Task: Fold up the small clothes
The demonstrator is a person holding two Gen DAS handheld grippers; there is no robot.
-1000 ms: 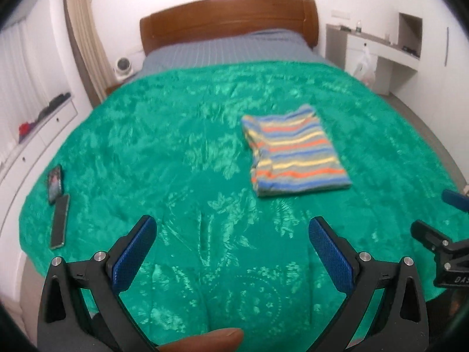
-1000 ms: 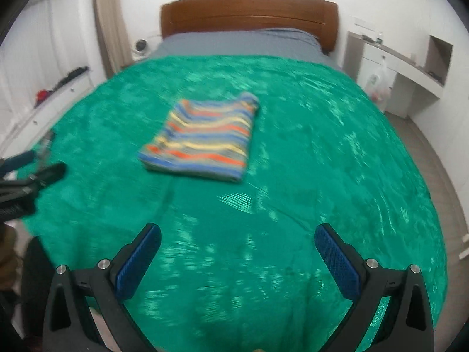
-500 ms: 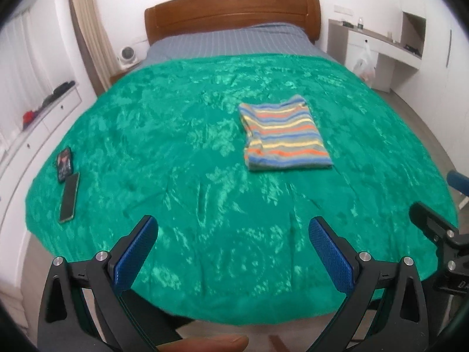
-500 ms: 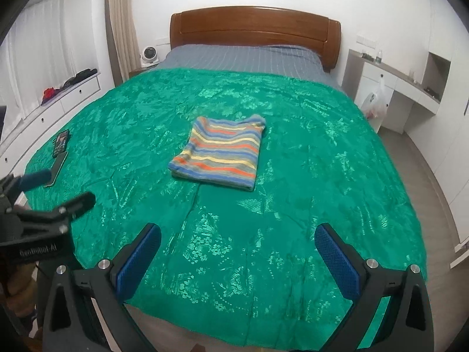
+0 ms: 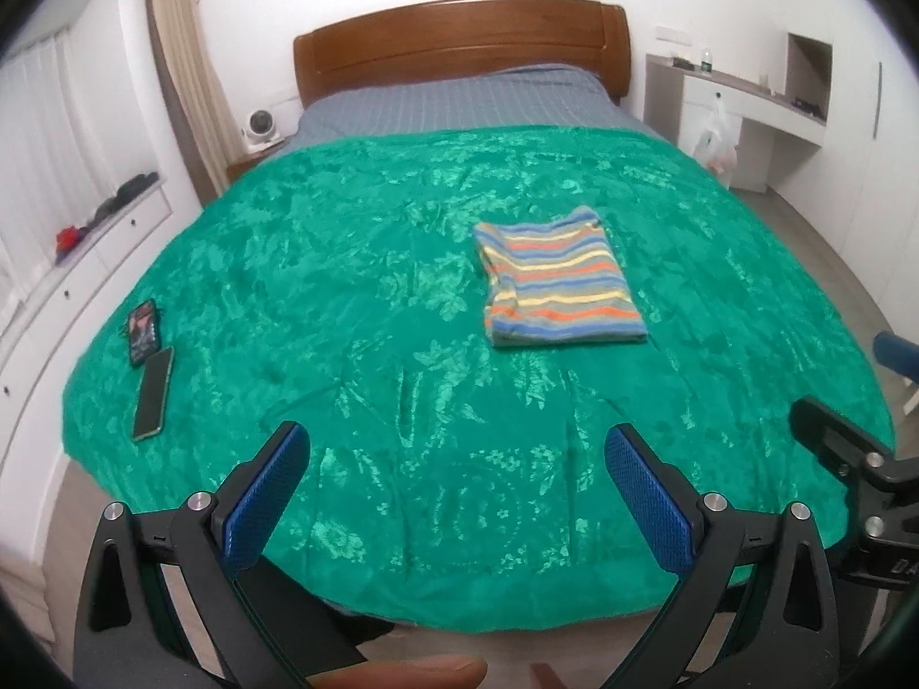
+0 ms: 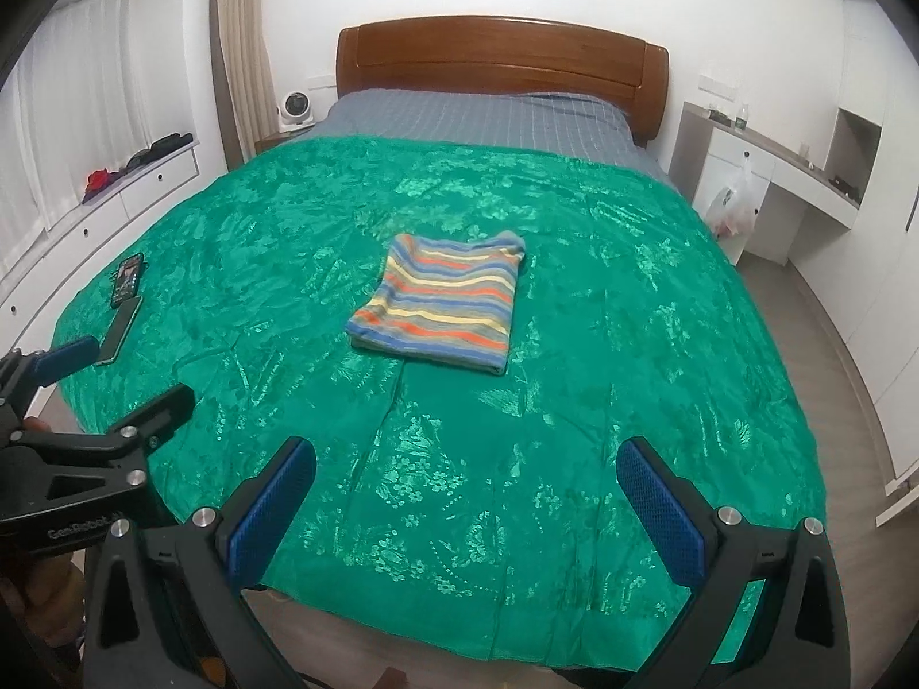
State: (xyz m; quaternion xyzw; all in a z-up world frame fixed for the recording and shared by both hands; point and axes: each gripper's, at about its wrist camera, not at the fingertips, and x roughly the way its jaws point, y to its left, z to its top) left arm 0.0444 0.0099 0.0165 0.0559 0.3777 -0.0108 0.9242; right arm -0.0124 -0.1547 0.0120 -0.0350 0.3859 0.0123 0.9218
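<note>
Striped knit top (image 5: pixel 560 277), folded rectangular, on shiny green bedspread (image 5: pixel 344 264).

both grippers, left gripper (image 5: pixel 456 488) and right gripper (image 6: pixel 465 502), have black angular frames with silver screws, fingers (image 5: pixel 264 502) padded in dimpled blue, white lettering on one side, and a bare fingertip (image 5: pixel 402 673) beneath.

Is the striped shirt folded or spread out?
Folded. The striped shirt lies as a compact rectangle with stacked layers along its near edge, no sleeves out, on the green bedspread. Neither gripper touches it.
</note>
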